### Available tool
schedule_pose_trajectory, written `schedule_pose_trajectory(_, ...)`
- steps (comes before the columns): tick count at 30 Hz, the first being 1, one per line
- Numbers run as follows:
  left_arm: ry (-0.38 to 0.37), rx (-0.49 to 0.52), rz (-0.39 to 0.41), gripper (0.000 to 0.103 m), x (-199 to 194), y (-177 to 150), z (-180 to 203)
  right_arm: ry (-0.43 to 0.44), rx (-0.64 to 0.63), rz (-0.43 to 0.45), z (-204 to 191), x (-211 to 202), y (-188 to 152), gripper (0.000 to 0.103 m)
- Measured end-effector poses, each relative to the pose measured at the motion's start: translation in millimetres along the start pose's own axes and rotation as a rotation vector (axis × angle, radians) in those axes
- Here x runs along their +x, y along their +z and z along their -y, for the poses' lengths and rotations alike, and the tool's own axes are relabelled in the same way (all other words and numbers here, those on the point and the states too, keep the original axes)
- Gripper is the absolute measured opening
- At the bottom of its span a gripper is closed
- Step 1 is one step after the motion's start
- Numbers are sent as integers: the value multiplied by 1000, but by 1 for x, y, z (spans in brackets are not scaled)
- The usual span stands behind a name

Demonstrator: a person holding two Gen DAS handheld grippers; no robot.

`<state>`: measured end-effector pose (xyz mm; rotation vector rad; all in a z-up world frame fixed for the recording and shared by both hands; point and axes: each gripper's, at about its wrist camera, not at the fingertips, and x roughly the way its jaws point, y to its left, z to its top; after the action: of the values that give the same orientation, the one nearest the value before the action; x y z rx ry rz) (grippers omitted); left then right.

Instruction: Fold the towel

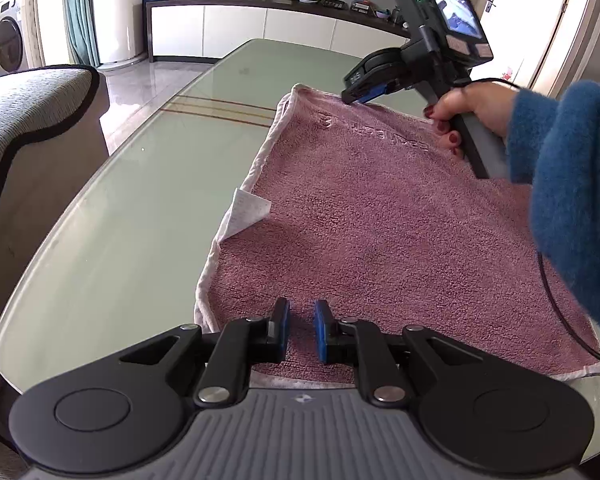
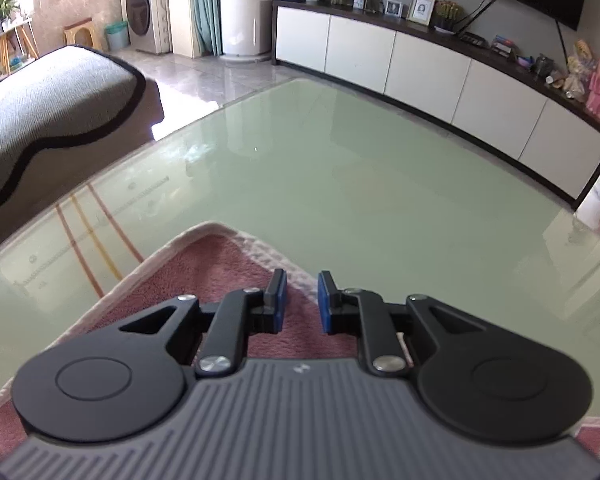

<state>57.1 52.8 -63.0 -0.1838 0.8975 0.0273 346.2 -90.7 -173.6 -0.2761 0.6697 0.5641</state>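
A pink towel (image 1: 380,216) with a pale hem lies spread flat on the green glass table (image 1: 140,208). A white label (image 1: 247,210) sticks up from its left edge. My left gripper (image 1: 302,330) is open and empty, just above the towel's near edge. My right gripper (image 1: 358,94) hovers over the towel's far edge, held by a hand in a blue sleeve. In the right wrist view the right gripper (image 2: 302,302) is open and empty above the towel's far corner (image 2: 220,264).
A sofa (image 1: 24,120) stands left of the table. A low white cabinet (image 2: 440,76) with frames and plants runs along the far wall. A black cable (image 1: 556,300) trails over the towel's right side. The table (image 2: 340,168) stretches beyond the towel.
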Motion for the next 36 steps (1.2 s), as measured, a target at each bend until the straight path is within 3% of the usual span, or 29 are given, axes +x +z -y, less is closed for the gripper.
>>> schedule_pose_trajectory(5,-53,40,23,17,-6,1,19,-42,0,20,37,-44,-7,28)
schedule_pose_trajectory(10,-150,148,54,28,-12,-5,66,-120,13,-6,85,-80,-35,28)
schedule_pose_trajectory(14,-243,236,53,31,-14,-15,109,-163,48,-23,116,-103,-62,28)
schedule_pose_trajectory(23,-383,403,43,45,-10,-42,191,-171,105,-58,149,-119,-104,30)
schedule_pose_trajectory(30,-368,470,33,48,-1,-53,224,-148,144,-36,166,-126,-118,35)
schedule_pose_trajectory(36,-340,463,-12,48,12,-55,232,-116,159,-23,172,-124,-122,36)
